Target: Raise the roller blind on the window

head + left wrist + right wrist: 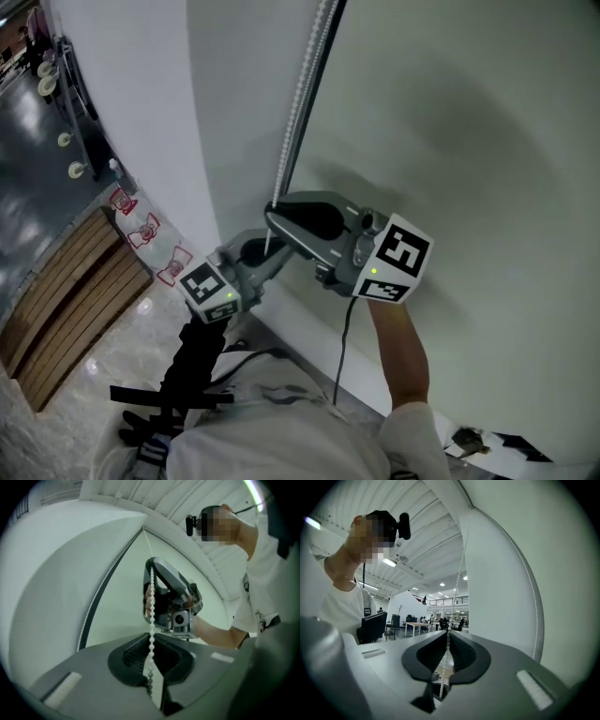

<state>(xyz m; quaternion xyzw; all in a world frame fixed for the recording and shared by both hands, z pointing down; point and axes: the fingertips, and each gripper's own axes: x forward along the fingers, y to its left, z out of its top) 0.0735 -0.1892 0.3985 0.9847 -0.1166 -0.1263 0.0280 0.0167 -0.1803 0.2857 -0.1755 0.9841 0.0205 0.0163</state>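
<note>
A white bead chain (298, 103) hangs down the left edge of the pale roller blind (469, 141). My right gripper (273, 216) is shut on the chain, which runs between its pads (447, 633) and up past them (461, 573). Just below and to the left, my left gripper (261, 248) has the same chain (151, 602) between its nearly closed jaws (150, 641). In the left gripper view the right gripper (150, 576) sits directly above on the chain. A second strand (536, 620) follows the blind's edge.
A white wall (141, 112) stands left of the blind. Far below at the left are a floor and a wooden slatted bench (66, 300). A black cable (345, 347) hangs from the right gripper. Desks (417, 623) and a monitor (372, 625) show beyond.
</note>
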